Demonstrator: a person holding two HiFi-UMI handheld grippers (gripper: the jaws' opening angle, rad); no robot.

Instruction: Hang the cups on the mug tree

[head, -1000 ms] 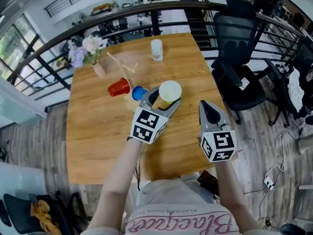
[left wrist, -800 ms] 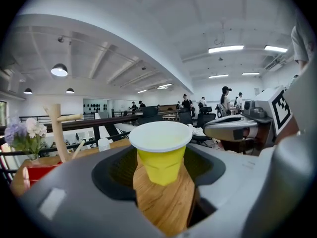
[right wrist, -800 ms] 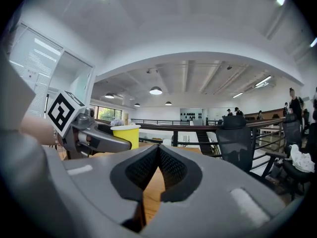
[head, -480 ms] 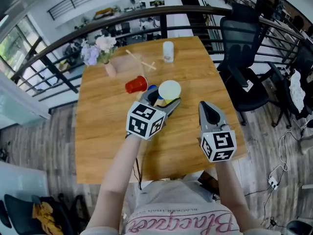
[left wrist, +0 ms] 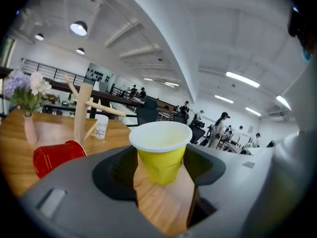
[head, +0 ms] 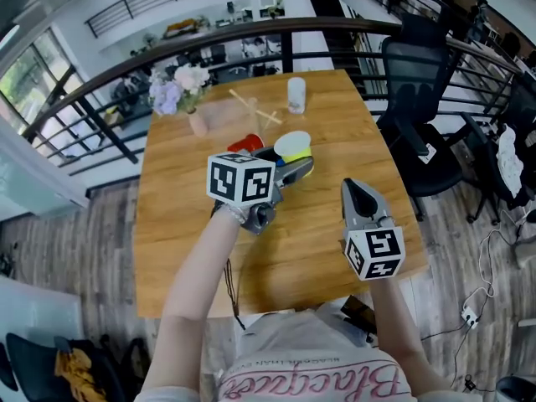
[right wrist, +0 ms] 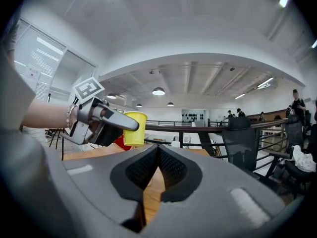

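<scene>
Frame centre: left hand-held gripper (head: 291, 167) clamps yellow cup (head: 292, 146) above tabletop (head: 172, 224); right hand-held gripper (head: 349, 189), lower right, jaws together, empty.

Yellow cup (left wrist: 161, 152): white inside, upright, gripped at its sides by the left tongs (left wrist: 161, 170). Red cup (left wrist: 57, 155) lay on its side on the tabletop (left wrist: 15, 162), near the foot of the mug tree (left wrist: 81, 113). Mug tree: pale wooden post with slanted pegs, standing upright. Small whitish cup (left wrist: 101, 127) stood upright beyond the tree.
</scene>
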